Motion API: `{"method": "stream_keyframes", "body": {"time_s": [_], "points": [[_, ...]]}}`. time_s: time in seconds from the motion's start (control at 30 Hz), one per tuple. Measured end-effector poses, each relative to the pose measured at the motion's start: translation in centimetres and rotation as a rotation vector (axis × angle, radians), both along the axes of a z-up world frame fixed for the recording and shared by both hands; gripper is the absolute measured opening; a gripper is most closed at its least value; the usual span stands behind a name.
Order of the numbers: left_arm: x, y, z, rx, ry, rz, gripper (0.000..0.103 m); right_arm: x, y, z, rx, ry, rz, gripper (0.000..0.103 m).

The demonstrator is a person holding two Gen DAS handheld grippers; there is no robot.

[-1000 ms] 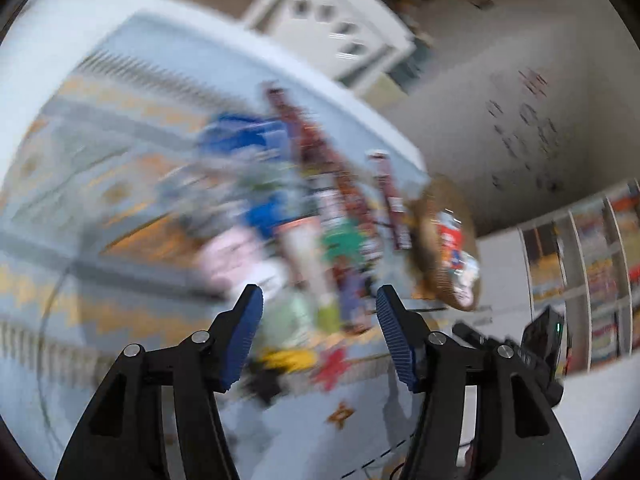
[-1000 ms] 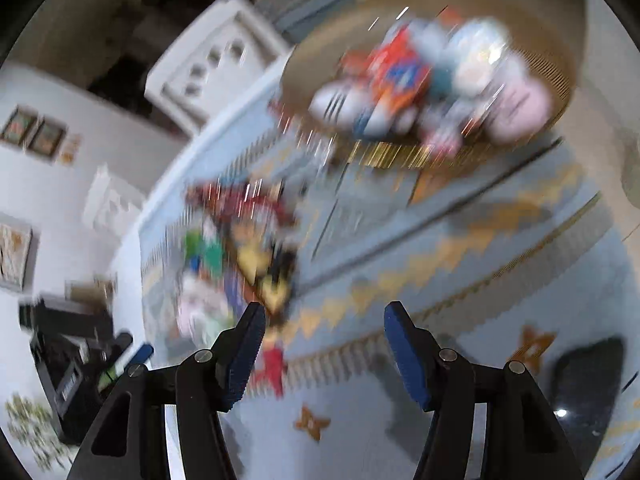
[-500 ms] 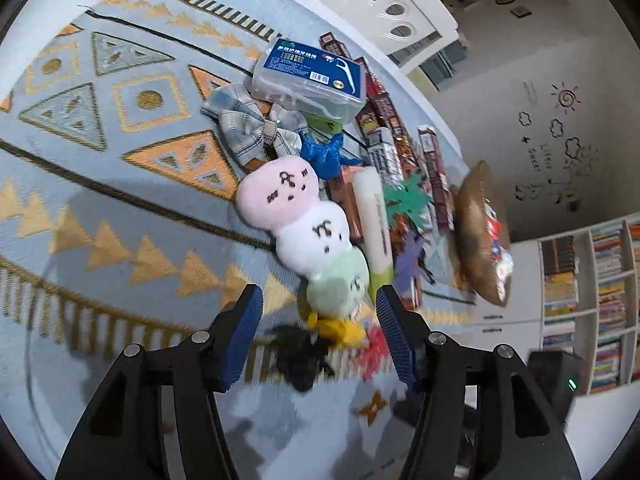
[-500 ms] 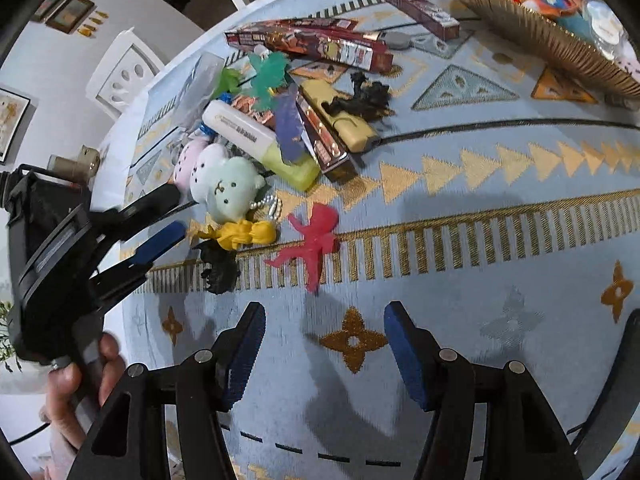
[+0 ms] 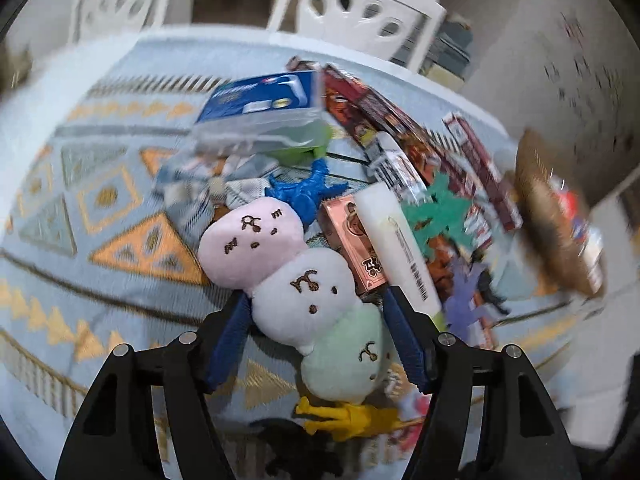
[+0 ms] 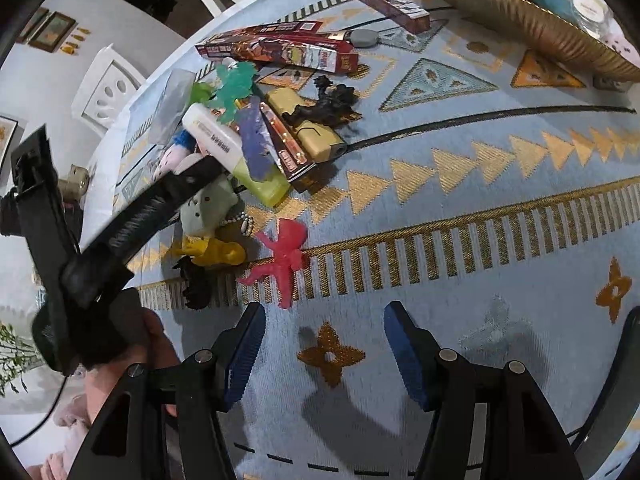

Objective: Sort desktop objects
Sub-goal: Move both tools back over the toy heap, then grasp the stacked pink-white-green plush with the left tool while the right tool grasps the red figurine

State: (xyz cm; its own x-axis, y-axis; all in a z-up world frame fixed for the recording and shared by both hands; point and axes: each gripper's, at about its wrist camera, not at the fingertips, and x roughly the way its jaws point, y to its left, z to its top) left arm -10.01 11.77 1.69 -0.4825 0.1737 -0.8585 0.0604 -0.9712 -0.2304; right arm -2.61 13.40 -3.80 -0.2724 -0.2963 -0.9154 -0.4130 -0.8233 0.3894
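Mostly unreadable print on boxes; left claw [image 5: 316, 336] opening around plush [image 5: 296, 284]; right claw [image 6: 324, 348] open, empty.

Pink, white and green plush toy [image 5: 304, 288] on blue, gold-patterned tablecloth [image 6: 460, 208]

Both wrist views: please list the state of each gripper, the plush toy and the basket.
left gripper: jaws opening, astride the plush toy, not gripping
right gripper: open, empty, above the cloth
plush toy: lying flat
basket: holding items
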Motion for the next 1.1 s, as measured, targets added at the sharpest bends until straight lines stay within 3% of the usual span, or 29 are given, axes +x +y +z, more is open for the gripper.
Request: {"method": "stream_keyframes", "body": {"time_s": [0.1,0.23,0.27,0.47,0.6,0.77,1.0,1.1], "points": [[0.1,-0.3,0.0,-0.026,0.025,-0.056,0.054,-0.3,-0.3,0.3,0.009,0.015,0.022,0.061],[0.2,-2.7,1.0,0.072,0.018,-0.086,0.046,-1.1,-1.5,0.7,0.019,0.053,0.090,0.060],[0.6,-3.7,1.5,0.123,0.029,-0.091,0.035,-1.3,-2.0,0.8,0.027,0.065,0.119,0.060],[3.4,-8.4,4.4,0.214,0.060,-0.055,0.035,-2.8,-6.3,1.3,0.062,0.176,0.339,0.060],[5.1,-11.3,5.3,0.241,0.058,0.007,0.035,-3.9,-8.5,0.8,0.079,0.186,0.449,0.060],[6.5,-14.6,4.9,0.317,0.032,0.093,0.035,-3.7,-7.2,0.1,0.041,0.161,0.408,0.060],[7.7,-16.1,4.7,0.298,0.020,0.119,0.035,-0.5,-1.2,0.1,0.051,0.115,0.212,0.060],[7.6,-15.5,4.7,0.303,0.014,0.104,0.035,-1.0,-0.6,-0.1,0.067,0.104,0.182,0.060]]}}
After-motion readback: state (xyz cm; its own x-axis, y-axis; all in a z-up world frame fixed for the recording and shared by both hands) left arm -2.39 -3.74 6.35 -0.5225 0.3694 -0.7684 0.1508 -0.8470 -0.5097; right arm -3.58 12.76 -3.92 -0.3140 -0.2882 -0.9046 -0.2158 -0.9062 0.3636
